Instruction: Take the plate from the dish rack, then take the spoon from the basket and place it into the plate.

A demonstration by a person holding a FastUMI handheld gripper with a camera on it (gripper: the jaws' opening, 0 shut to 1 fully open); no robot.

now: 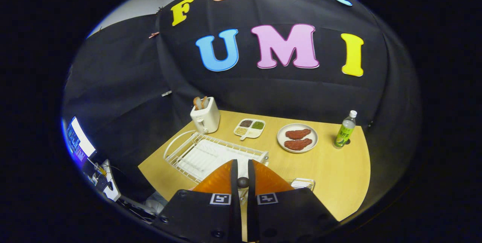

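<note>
My gripper [243, 167] hangs high above the near part of the wooden table [339, 182]. Its fingers stand almost together, pressing on a small dark rounded piece [243, 182] that looks like the end of the spoon; the rest of it is hidden. Just ahead of and below the fingers lies the white wire dish rack [203, 152], with no plate standing in it. To the right of the fingers a corner of a small clear basket [303, 183] peeks out. A white plate [297, 138] with two reddish patties sits beyond, right of the rack.
A white toaster [205, 118] with bread stands at the table's back left corner. A divided dish of seasonings [249, 127] lies between toaster and plate. A green bottle [345, 130] stands at the back right. A monitor and desk clutter [86, 152] sit off the table's left.
</note>
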